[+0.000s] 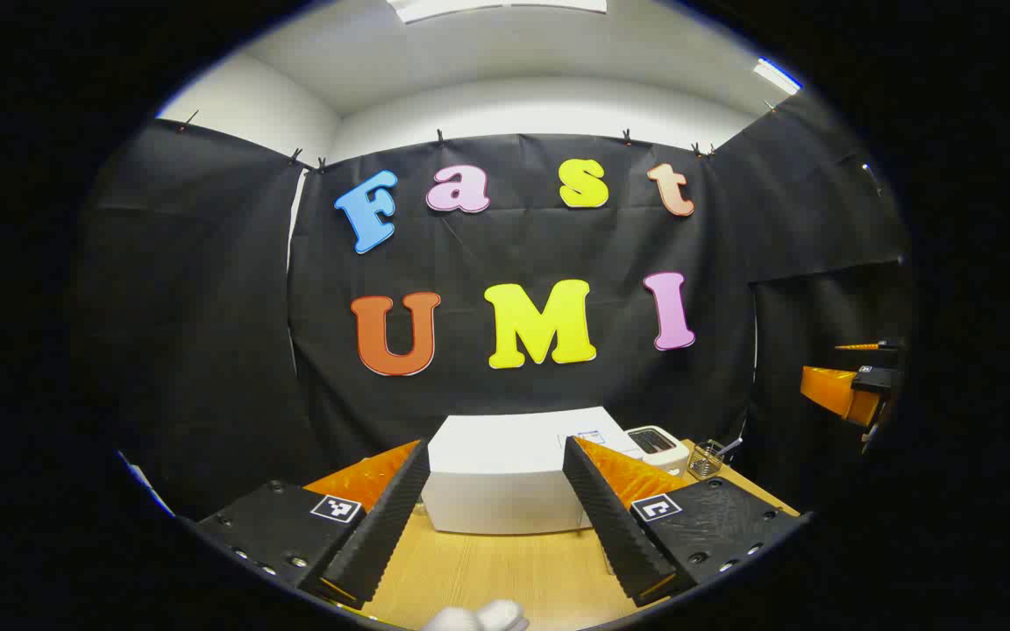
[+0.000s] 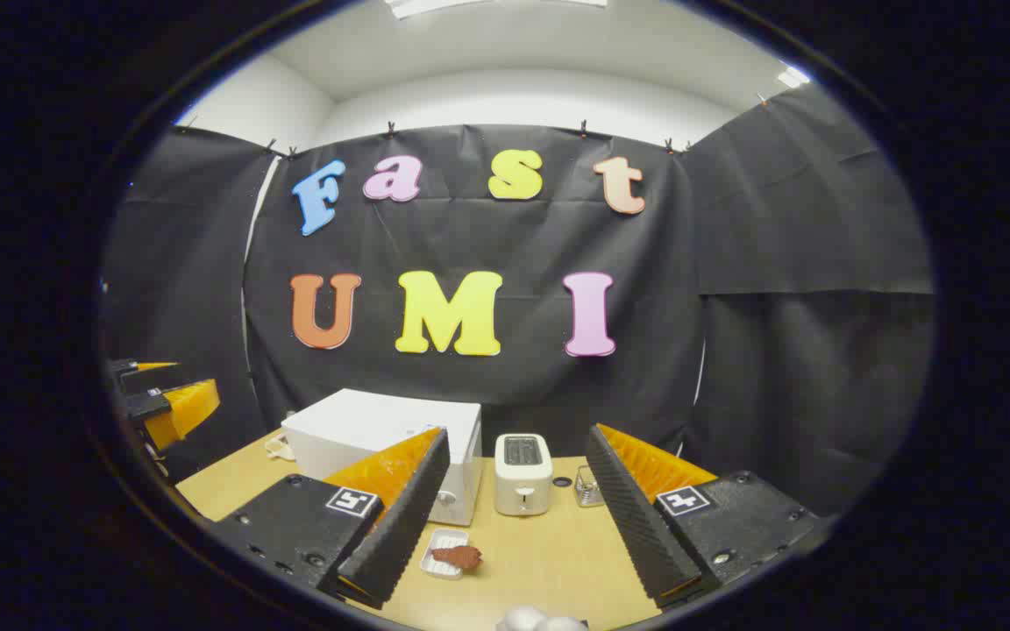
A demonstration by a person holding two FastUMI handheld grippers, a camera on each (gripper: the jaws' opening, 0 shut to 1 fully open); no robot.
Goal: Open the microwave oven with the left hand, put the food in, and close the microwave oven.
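Both grippers are held above the near table (image 2: 549,561), jaws wide open and empty, ready to start. The left gripper (image 1: 494,517) faces the microwave (image 1: 505,478), positioned to reach its door. The right gripper (image 2: 514,517) faces the toaster (image 2: 522,473); the food (image 2: 457,556) lies on a tray (image 2: 437,561) in front of the microwave. The door handle cannot be made out.
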